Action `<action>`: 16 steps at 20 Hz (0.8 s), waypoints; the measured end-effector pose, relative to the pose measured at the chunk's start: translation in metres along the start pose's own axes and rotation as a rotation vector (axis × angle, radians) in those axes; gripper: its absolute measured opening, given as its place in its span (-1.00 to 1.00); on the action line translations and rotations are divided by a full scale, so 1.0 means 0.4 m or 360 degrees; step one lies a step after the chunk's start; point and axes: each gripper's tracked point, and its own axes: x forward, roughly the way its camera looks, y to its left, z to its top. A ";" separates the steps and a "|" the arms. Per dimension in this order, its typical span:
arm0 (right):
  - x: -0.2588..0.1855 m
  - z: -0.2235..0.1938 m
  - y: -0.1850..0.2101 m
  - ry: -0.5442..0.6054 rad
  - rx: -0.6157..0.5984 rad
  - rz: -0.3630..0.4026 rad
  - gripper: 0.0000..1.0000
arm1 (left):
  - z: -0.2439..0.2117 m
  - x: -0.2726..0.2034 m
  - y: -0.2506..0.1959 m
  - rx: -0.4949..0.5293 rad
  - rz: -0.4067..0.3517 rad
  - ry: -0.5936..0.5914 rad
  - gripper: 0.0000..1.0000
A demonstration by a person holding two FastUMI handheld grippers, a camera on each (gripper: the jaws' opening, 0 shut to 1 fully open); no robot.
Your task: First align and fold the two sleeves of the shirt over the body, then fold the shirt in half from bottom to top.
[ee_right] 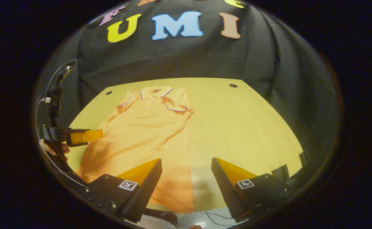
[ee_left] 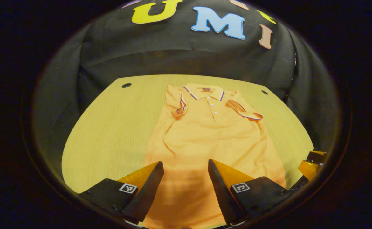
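Note:
An orange polo shirt (ee_left: pixel 205 140) lies flat on the wooden table (ee_left: pixel 109 127), collar (ee_left: pixel 205 92) at the far end, hem toward me. Both short sleeves are folded in over the chest, the left sleeve (ee_left: pixel 179 106) and the right sleeve (ee_left: pixel 244 111). My left gripper (ee_left: pixel 186 167) hangs open above the shirt's lower middle, nothing between its fingers. In the right gripper view, the shirt (ee_right: pixel 138 133) lies left of centre, and my right gripper (ee_right: pixel 186 165) is open above the shirt's lower right corner and the bare table (ee_right: pixel 243 121). The left gripper (ee_right: pixel 78 136) shows there at the left, held by a hand (ee_right: pixel 54 149).
Two small round holes (ee_left: pixel 126 85) (ee_left: pixel 264 92) sit in the table's far corners. The black cloth wall (ee_left: pixel 186 54) closes the back. The right gripper's edge (ee_left: pixel 313 162) shows at the right of the left gripper view. A cable (ee_right: pixel 214 219) and pale floor lie below the table's near edge.

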 end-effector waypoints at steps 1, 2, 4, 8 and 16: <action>0.003 -0.015 0.002 0.0020 0.0000 0.0008 0.92 | -0.018 -0.012 0.007 0.0003 0.0001 0.0015 0.77; 0.003 -0.027 0.006 0.0037 0.0002 0.0020 0.94 | -0.041 -0.024 0.009 0.0008 -0.0011 0.0037 0.84; 0.001 -0.055 0.013 0.0065 -0.0005 0.0034 0.94 | -0.083 -0.048 0.020 0.0021 -0.0013 0.0059 0.77; -0.008 -0.117 0.032 0.0131 -0.0016 0.0065 0.94 | -0.171 -0.100 0.033 0.0042 -0.0030 0.0100 0.84; -0.026 -0.221 0.034 0.0235 0.0001 0.0078 0.94 | -0.306 -0.192 0.075 0.0043 -0.0037 0.0089 0.77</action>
